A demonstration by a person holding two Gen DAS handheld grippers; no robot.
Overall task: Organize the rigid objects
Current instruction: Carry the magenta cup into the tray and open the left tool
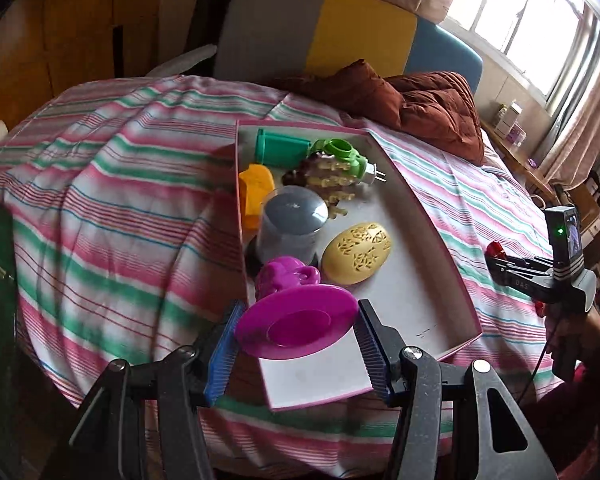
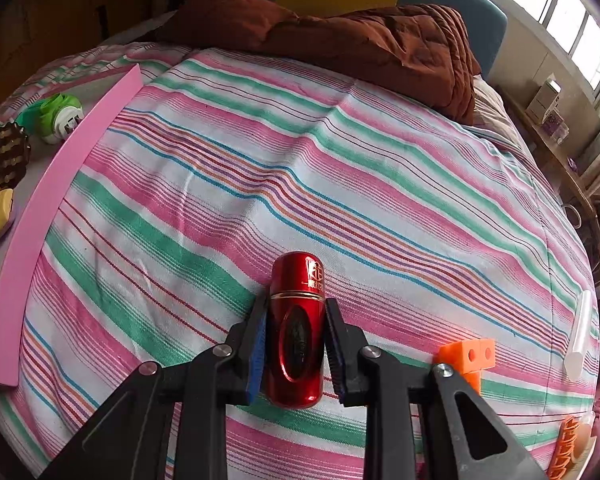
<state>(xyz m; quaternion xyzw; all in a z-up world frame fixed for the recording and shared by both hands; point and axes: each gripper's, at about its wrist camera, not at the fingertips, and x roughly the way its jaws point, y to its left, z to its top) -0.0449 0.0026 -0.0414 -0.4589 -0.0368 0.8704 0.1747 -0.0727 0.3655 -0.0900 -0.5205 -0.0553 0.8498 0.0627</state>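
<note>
- Your left gripper [image 1: 298, 336] has its jaws about half apart, pressed on the round base of the magenta toy [image 1: 296, 308], which hangs over the near left corner of the pink-rimmed tray [image 1: 452, 264]; it looks not yet set down.
- Already in the tray: yellow egg-shaped case [image 1: 358, 253] by the middle, grey cylinder [image 1: 293, 220] and orange piece [image 1: 254, 194] along the left rim, teal box [image 1: 280, 148], green plug-in device [image 1: 340, 156] and brown-and-cream bundle [image 1: 328, 180] at the far end.
- Your right gripper [image 2: 296, 344] is clamped nearly closed on the red capsule [image 2: 297, 332], above the striped bedspread [image 2: 260, 168], well right of the tray; it has yet to go in.
- Left on the bed's near right edge: orange block [image 2: 470, 356], white tube [image 2: 580, 332], orange comb-like piece [image 2: 568, 452].
</note>
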